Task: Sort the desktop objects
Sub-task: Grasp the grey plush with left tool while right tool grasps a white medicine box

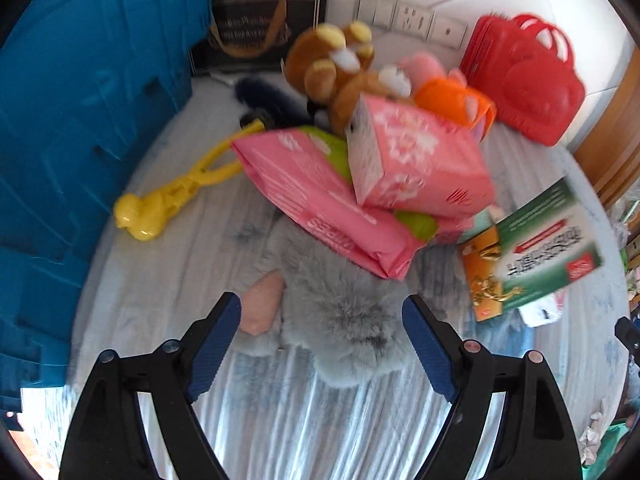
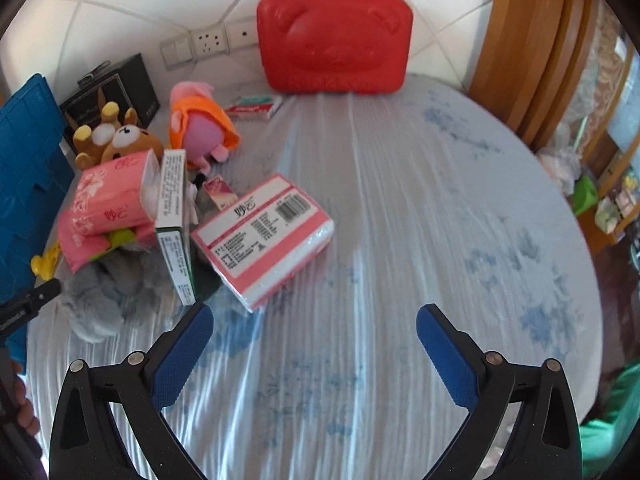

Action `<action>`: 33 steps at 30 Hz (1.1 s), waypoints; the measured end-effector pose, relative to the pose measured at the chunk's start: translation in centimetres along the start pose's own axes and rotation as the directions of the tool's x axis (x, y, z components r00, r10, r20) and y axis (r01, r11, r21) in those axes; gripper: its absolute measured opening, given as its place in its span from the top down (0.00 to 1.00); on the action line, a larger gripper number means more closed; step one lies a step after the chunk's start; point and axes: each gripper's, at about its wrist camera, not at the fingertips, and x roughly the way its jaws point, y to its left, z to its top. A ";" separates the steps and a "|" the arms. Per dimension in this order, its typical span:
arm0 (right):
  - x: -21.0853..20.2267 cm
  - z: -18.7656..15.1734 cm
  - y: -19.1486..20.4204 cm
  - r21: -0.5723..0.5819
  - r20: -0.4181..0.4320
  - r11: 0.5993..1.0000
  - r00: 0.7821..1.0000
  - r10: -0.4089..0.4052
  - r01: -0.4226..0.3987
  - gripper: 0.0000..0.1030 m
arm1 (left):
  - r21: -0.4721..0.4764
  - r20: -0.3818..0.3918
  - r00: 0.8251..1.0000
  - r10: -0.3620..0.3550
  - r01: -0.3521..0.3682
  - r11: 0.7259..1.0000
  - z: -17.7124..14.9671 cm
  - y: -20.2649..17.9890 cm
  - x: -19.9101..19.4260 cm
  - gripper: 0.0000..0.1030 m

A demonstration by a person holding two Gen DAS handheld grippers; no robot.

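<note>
Two grippers are hanging over the pale blue striped cloth, each with its jaws standing wide and holding nothing: the left gripper is framing the grey furry toy, its pads not pressing it, while the right gripper is facing bare cloth. Three plush toys are showing: the grey one, a brown bear and a pink one in orange. Two pink tissue packs are sitting in the heap atop a pink wipes pouch, and a third pack, white and pink with a barcode, is lying apart on the cloth, seen by the right camera only. One green box, one red bear-faced case by the wall and one blue crate at the left are appearing in both views. Only the left camera is showing the whole yellow plastic tongs; only the right is showing a small red and green carton before the case and a person's fingers at its edge
</note>
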 end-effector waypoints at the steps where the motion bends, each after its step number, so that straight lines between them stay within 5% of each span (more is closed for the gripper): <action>1: 0.8 0.1 -0.3 0.010 -0.013 1.000 1.000 0.008 -0.008 0.00 | 0.001 -0.017 1.000 0.005 -0.005 1.000 0.2 0.0 1.0 0.19; 8: 4.1 0.9 0.9 -0.002 -0.075 0.997 0.994 0.081 -0.081 0.00 | 0.041 -0.123 0.992 0.028 -0.023 0.999 -0.2 -0.8 5.3 0.20; 15: 4.0 0.8 4.9 -0.085 -0.059 0.979 0.982 0.180 -0.185 0.01 | 0.072 -0.132 0.990 0.057 -0.048 0.996 -0.8 0.9 5.7 0.51; 19: 4.3 1.2 6.3 -0.101 -0.049 0.971 0.976 0.214 -0.218 0.24 | 0.066 -0.125 0.990 0.059 -0.051 0.996 -1.2 2.0 5.3 0.64; 23: 5.0 2.2 7.5 -0.091 -0.044 0.968 0.972 0.232 -0.235 0.27 | 0.057 -0.106 0.993 0.056 -0.050 0.997 -1.2 2.9 4.4 0.67; 28: 5.4 3.1 8.9 -0.101 -0.040 0.960 0.965 0.259 -0.261 0.73 | 0.037 -0.059 0.997 0.057 -0.055 0.998 -1.3 3.8 2.0 0.68; 33: 4.3 2.8 9.7 -0.130 -0.018 0.956 0.964 0.265 -0.265 0.81 | 0.027 0.022 0.998 0.064 -0.064 0.998 -1.1 4.3 -1.5 0.69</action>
